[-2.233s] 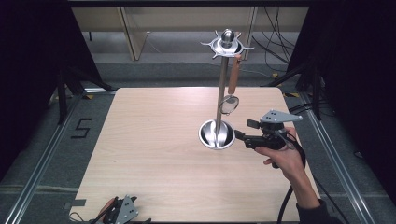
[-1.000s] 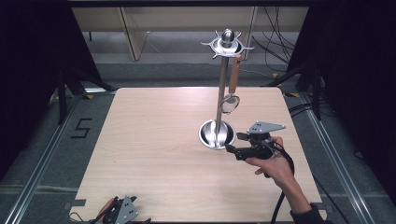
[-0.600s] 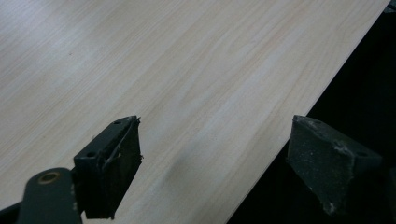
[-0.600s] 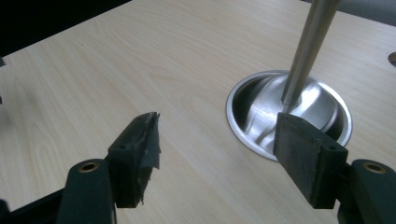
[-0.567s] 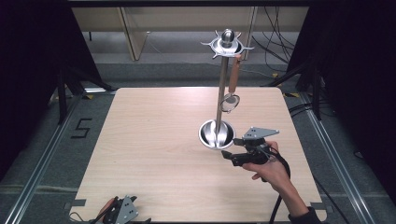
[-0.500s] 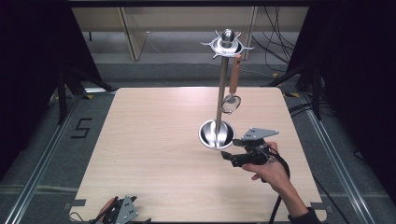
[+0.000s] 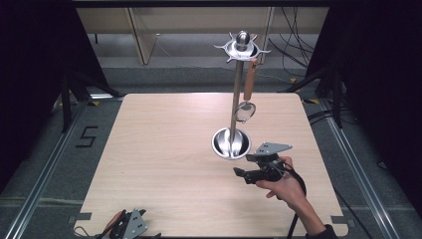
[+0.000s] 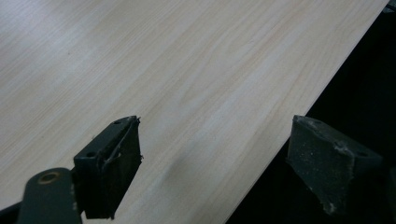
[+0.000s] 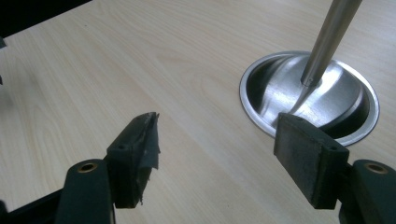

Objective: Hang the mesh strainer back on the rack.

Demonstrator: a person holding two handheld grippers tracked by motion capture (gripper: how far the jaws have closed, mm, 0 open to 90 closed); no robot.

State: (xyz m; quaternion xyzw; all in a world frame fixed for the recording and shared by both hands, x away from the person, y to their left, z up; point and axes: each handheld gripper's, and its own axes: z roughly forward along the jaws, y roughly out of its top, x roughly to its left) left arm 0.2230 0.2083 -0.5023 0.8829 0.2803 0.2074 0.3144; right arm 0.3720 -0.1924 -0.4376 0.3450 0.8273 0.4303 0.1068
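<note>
We are holding the right gripper (image 7: 243, 173) jaws apart beside the round polished-steel stand base (image 7: 231, 143), left gripper (image 8: 215, 158) lying jaws apart on the pale woodgrain table (image 7: 164, 149).

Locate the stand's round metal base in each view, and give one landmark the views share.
High view: the base sits right of the table's centre, just above and left of the right gripper.
Left gripper view: bare tabletop and its edge between the open jaws; I can't find the base here.
Right gripper view: upper right, base beyond the right jaw, pole rising from it.
Shared landmark: the pale wood tabletop.
</note>
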